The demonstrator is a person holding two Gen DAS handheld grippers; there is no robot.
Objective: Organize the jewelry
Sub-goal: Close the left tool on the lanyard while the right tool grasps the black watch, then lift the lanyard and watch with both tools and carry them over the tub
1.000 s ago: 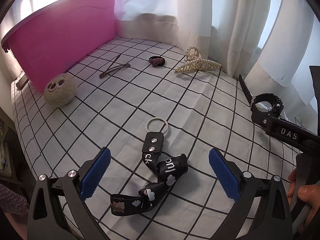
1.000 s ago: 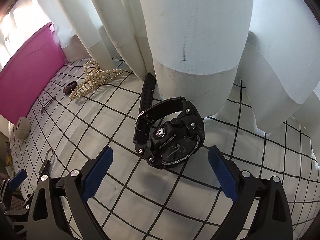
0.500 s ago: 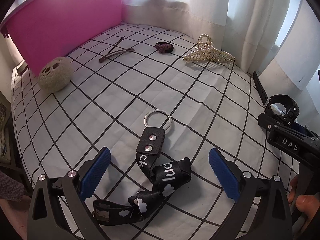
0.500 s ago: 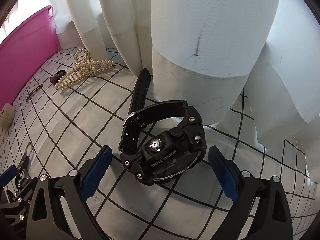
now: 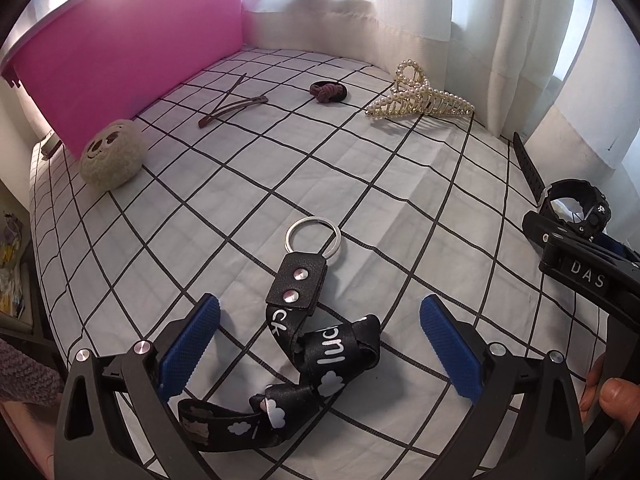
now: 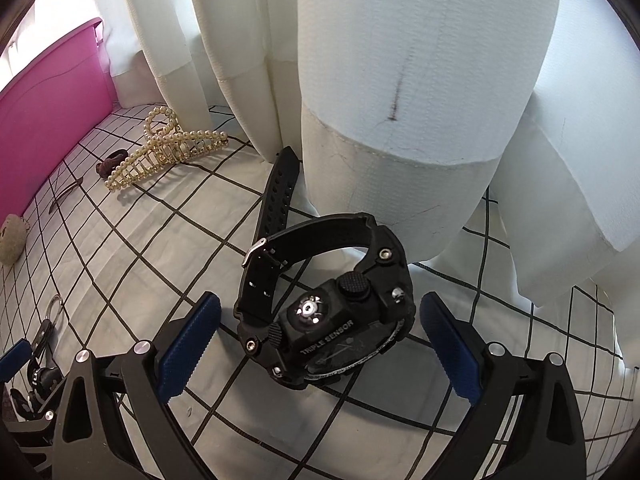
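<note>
The left gripper (image 5: 318, 346) hangs over a black lanyard keychain (image 5: 304, 332) lying on the grid-patterned sheet (image 5: 224, 208), its jaws spread wide and holding nothing. The strap's long axis runs away from the camera, with the silver key ring (image 5: 313, 237) at the far end and the crumpled loop between the blue pads (image 5: 191, 346).

The right gripper (image 6: 318, 346) likewise stands released, its jaws flanking a black digital watch (image 6: 324, 312) without touching it. The watch rests on its side, face tilted toward the camera, its loose strap end stretching away toward the white curtain (image 6: 420, 80).

Only the left wrist view shows clearly the brown hair clips (image 5: 232, 109), the maroon hair tie (image 5: 328, 92) and the smiling plush ball (image 5: 112, 154) beside the pink bin (image 5: 120, 60). The pearl claw clip (image 6: 164, 156) appears in both views. The watch's "TRIPLE SENSOR" lettering reads only from the right wrist.
</note>
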